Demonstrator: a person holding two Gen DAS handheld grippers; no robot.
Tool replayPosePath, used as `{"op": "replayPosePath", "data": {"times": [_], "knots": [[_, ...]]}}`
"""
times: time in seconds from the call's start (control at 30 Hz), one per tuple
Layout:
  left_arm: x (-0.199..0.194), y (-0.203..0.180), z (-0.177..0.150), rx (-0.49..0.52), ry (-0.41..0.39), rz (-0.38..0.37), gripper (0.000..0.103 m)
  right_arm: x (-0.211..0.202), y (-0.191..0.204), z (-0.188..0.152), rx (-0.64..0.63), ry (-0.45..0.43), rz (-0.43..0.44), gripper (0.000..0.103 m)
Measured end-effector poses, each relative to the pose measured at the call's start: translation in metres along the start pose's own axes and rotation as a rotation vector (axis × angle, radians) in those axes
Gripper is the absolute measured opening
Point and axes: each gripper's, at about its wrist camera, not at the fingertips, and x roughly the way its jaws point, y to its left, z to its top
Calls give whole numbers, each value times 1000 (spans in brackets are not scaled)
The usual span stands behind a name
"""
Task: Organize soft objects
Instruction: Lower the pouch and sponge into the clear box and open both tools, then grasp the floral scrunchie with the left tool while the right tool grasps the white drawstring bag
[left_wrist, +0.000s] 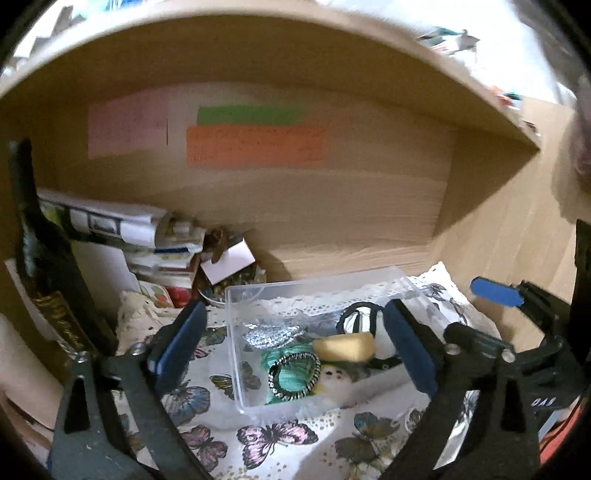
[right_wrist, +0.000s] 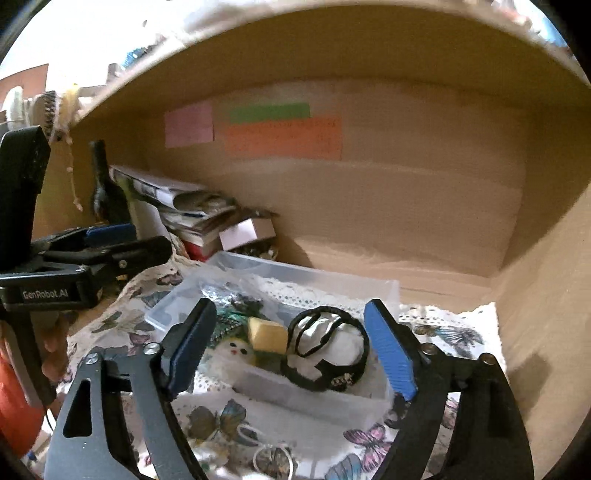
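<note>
A clear plastic box (left_wrist: 236, 369) (right_wrist: 314, 400) sits on a butterfly-print cloth (left_wrist: 273, 439) (right_wrist: 218, 417) inside a wooden shelf. It holds a yellow sponge (left_wrist: 345, 347) (right_wrist: 266, 334), a black hair band (left_wrist: 356, 319) (right_wrist: 327, 347), a green scrunchie with a black-and-white band (left_wrist: 293, 376), a silver sequin piece (left_wrist: 271, 334) and a white plush face (right_wrist: 236, 350). My left gripper (left_wrist: 291, 347) is open and empty, its fingers either side of the box. My right gripper (right_wrist: 290, 349) is open and empty, just in front of the box.
A dark bottle (left_wrist: 44, 266) (right_wrist: 105, 192) stands at the left. A stack of papers and books (left_wrist: 147, 240) (right_wrist: 192, 210) lies beside it. Coloured notes (left_wrist: 255, 144) (right_wrist: 284, 133) stick to the back wall. The other gripper (left_wrist: 517, 314) (right_wrist: 74, 266) shows in each view.
</note>
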Motion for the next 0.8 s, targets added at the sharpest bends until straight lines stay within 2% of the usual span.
{"op": "replayPosePath", "data": {"times": [0.1,0.23,0.57,0.8], "knots": [[-14,-8,-6,38,-18,7,102,-13,2,-9,-10,-8,-10,83],[-22,-21,-22,91,3,-7,102,-21,3,-23,-4,7,-22,83],[-15,-42,-73,83,149,-81,102,-26,8,-72,33,125,2,83],[-7,-46,-105,75,228,-99,102,-18,5,-110,142,215,53,83]]}}
